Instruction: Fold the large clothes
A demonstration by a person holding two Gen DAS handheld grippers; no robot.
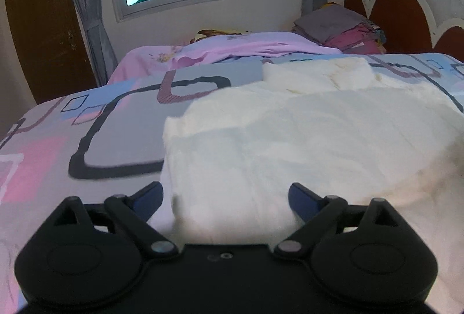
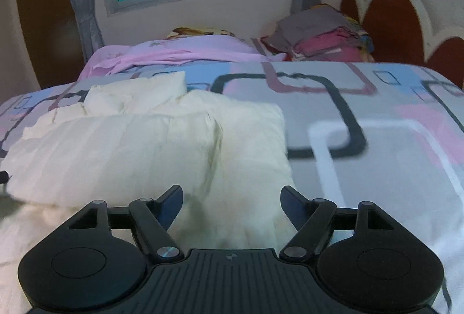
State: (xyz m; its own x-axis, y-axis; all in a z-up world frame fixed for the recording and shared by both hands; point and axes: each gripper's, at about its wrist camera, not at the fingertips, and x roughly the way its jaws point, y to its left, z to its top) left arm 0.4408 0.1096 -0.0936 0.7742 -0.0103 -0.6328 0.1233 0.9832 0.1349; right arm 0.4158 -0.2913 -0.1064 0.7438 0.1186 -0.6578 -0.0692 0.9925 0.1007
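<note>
Both claws are standing wide apart and gripping nothing: the left claw (image 1: 225, 195) is hanging over the near left edge of the cream-white garment (image 1: 304, 134), the right claw (image 2: 231, 198) over its near right edge. That garment is lying partly folded on the patterned bedsheet (image 2: 377, 111), one layer doubled over. Judging from this, the released fold is risking springing open or sliding crooked, since the loose, puffy cloth is resting unpinned.
</note>
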